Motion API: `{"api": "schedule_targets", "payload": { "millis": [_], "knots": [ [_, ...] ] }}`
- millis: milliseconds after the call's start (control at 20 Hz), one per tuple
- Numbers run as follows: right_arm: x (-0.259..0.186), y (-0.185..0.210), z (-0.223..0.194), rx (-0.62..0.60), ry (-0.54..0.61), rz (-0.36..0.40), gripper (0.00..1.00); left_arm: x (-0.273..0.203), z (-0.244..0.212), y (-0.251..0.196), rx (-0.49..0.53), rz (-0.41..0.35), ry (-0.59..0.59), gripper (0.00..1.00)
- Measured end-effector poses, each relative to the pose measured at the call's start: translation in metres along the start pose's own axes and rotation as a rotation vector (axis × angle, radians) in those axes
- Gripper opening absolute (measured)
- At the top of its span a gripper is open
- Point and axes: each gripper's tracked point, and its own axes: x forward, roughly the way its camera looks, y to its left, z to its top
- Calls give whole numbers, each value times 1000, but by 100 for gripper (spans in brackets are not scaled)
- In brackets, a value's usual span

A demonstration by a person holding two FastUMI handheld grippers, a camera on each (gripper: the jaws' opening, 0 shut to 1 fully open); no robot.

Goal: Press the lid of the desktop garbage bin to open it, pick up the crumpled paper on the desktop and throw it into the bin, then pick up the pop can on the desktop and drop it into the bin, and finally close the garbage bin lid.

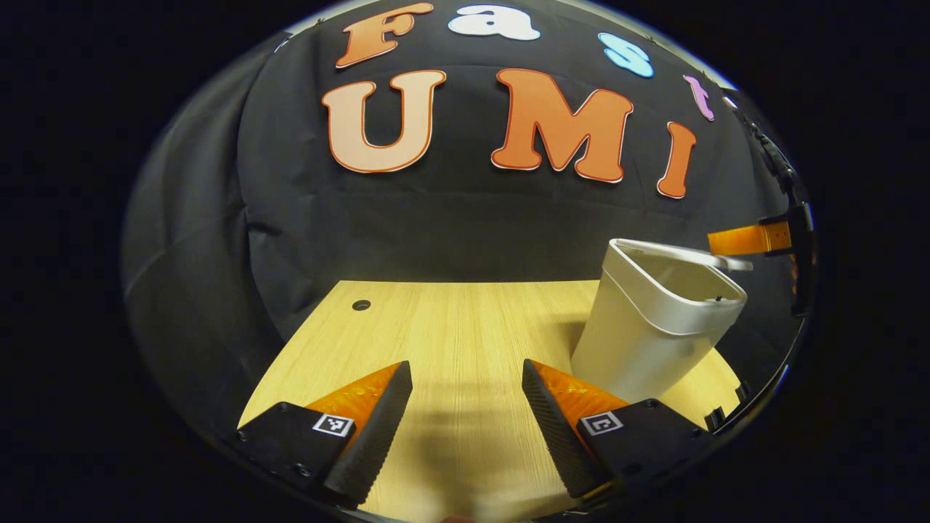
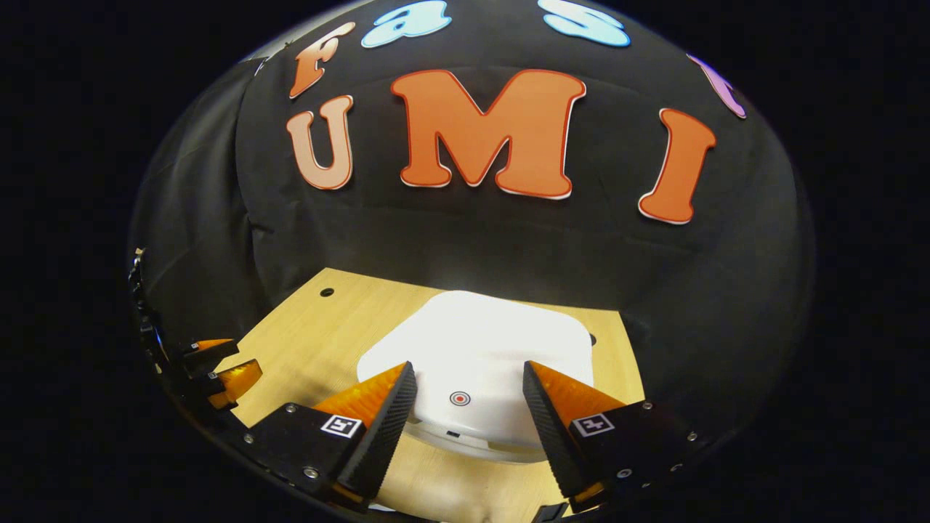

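The white desktop bin (image 1: pixel 647 334) stands on the wooden table (image 1: pixel 450 327) at the right in the left gripper view. Its lid (image 1: pixel 683 256) sits a little above the rim, with a gap showing the inside. One finger of my right gripper (image 1: pixel 748 238) reaches in just over the lid's far side. In the right gripper view the lid (image 2: pixel 479 341) lies directly below my right gripper (image 2: pixel 466 367), which is open, its fingers on either side of the red-dot button (image 2: pixel 459 398). My left gripper (image 1: pixel 465 367) is open over bare table, left of the bin.
A small round hole (image 1: pixel 361 304) marks the table's far left corner. Black cloth wall closes the back and sides. In the right gripper view my left gripper (image 2: pixel 214 367) shows at the left edge, beside the table (image 2: pixel 305 327).
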Motion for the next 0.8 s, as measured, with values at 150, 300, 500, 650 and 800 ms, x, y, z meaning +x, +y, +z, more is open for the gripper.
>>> {"api": "schedule_targets", "payload": {
  "millis": [150,300,500,650,800],
  "knots": [
    [0,4,-10,34,40,12,88,0,2,-4,13,-12,3,96],
    [1,3,-26,39,97,5,84,2,1,-5,19,-8,5,98],
    [0,4,-27,27,101,-14,80,4,-1,-7,11,-15,16,96],
    [-1,2,-32,39,95,-26,80,6,3,2,19,19,13,97],
    [-1,0,-38,39,95,-42,80,7,9,6,6,29,4,98]
  ]
}}
